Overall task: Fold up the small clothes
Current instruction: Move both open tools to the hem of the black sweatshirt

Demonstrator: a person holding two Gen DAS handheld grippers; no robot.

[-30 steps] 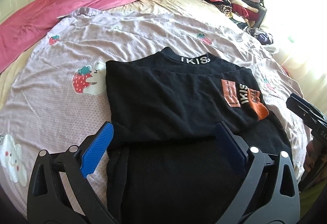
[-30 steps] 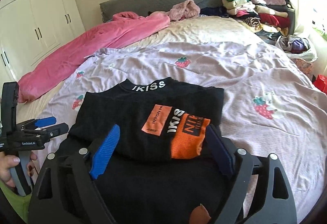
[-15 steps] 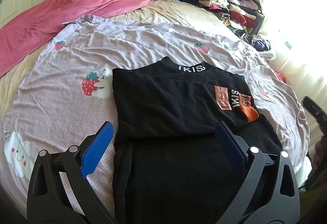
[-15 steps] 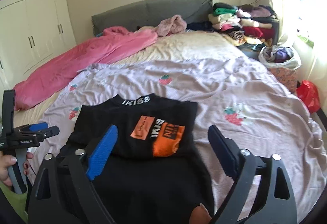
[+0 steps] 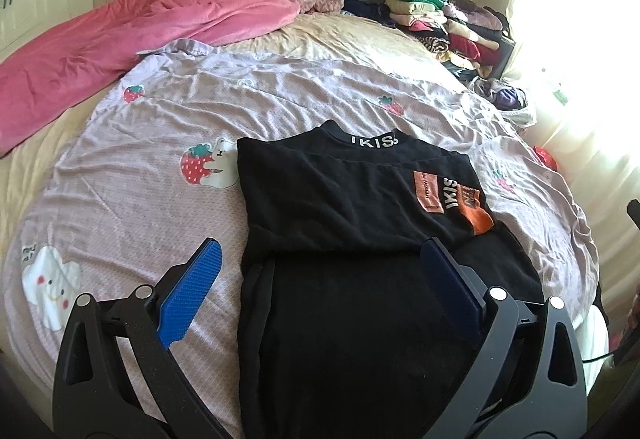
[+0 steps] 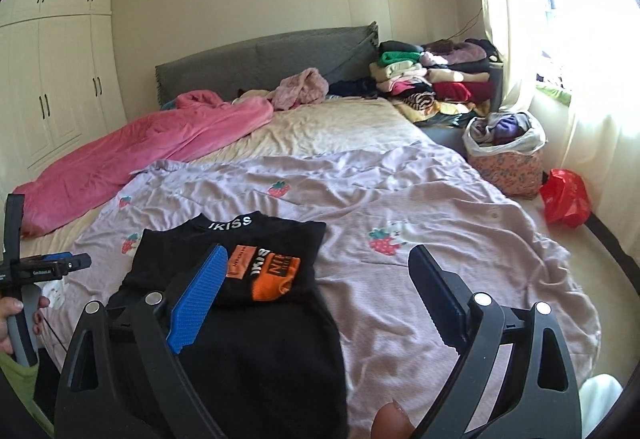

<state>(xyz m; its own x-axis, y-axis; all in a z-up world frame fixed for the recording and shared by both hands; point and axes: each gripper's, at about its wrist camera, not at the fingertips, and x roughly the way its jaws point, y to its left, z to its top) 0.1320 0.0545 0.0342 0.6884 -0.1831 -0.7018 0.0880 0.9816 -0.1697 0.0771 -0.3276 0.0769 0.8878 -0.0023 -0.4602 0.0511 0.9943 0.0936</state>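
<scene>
Item: black top [image 5: 344, 199], part-folded, flat on the lilac sheet [image 5: 140, 207] at the near end of the bed.

Upper half lies doubled over the lower, collar away from the viewer, seemingly so one more fold squares it. Left gripper [image 5: 320, 279] hangs above the fold edge, jaws spread, nothing between them. Right gripper [image 6: 316, 291] is likewise released and empty, its jaws having just been opening. Folded stack [image 6: 432, 79] waits by the headboard, probably the destination.
</scene>
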